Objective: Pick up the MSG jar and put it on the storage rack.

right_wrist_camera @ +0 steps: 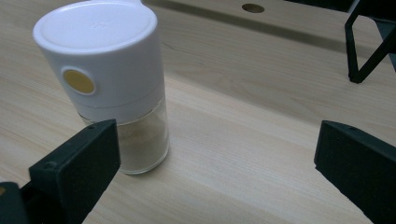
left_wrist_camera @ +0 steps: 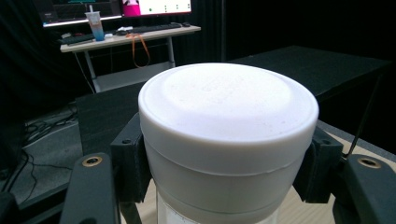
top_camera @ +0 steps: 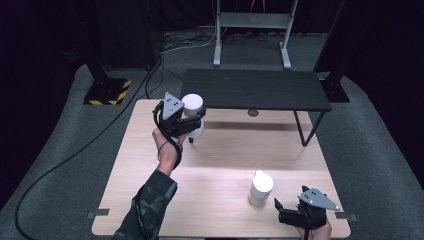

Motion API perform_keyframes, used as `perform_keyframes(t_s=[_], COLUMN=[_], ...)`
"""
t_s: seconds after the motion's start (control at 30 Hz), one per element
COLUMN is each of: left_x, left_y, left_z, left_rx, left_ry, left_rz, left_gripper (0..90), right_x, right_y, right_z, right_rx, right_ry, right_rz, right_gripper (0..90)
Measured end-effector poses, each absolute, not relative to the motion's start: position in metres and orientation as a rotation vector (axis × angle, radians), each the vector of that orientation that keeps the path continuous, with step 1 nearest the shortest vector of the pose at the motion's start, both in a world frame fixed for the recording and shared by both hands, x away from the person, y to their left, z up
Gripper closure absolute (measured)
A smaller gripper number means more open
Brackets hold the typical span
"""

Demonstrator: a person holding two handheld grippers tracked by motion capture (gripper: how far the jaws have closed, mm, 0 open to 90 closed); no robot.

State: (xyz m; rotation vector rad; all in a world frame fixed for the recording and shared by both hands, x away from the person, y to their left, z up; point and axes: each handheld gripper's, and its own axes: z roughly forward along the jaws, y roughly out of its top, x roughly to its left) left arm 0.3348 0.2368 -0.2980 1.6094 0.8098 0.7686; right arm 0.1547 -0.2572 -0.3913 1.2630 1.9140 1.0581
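A jar with a wide white cap [top_camera: 192, 104] is held near the back left of the wooden table [top_camera: 220, 165]. My left gripper [top_camera: 194, 120] is shut on it, its jaws pressing either side of the cap [left_wrist_camera: 229, 116]. Whether the jar's base touches the table I cannot tell. A second jar [top_camera: 261, 188], with a white cap, a yellow dot and pale powder in a clear base, stands upright at the front right. My right gripper [top_camera: 286, 214] sits just right of it near the table's front edge, open. In the right gripper view the jar [right_wrist_camera: 109, 84] stands just beyond the left jaw, outside the gap.
A low black shelf [top_camera: 255, 89] on thin legs spans the table's back edge, with a leg [right_wrist_camera: 357, 51] near the right side. A round hole [top_camera: 253, 113] sits in the tabletop below it. Cables and a grey metal stand [top_camera: 252, 22] lie on the floor behind.
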Motion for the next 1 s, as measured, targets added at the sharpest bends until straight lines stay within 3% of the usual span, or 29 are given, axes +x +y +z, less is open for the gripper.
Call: perform_keyframes(t_s=[1.0], left_x=[0.353], left_y=[0.224], left_z=[-0.277], left_rx=[1.613], left_ry=[0.794], left_rz=[0.781], left_gripper=[34.4], right_x=[0.159], right_y=[-0.259], right_z=[-0.390], right_rx=[1.260], right_ry=[1.930], right_rz=[1.060], right_gripper=[0.0])
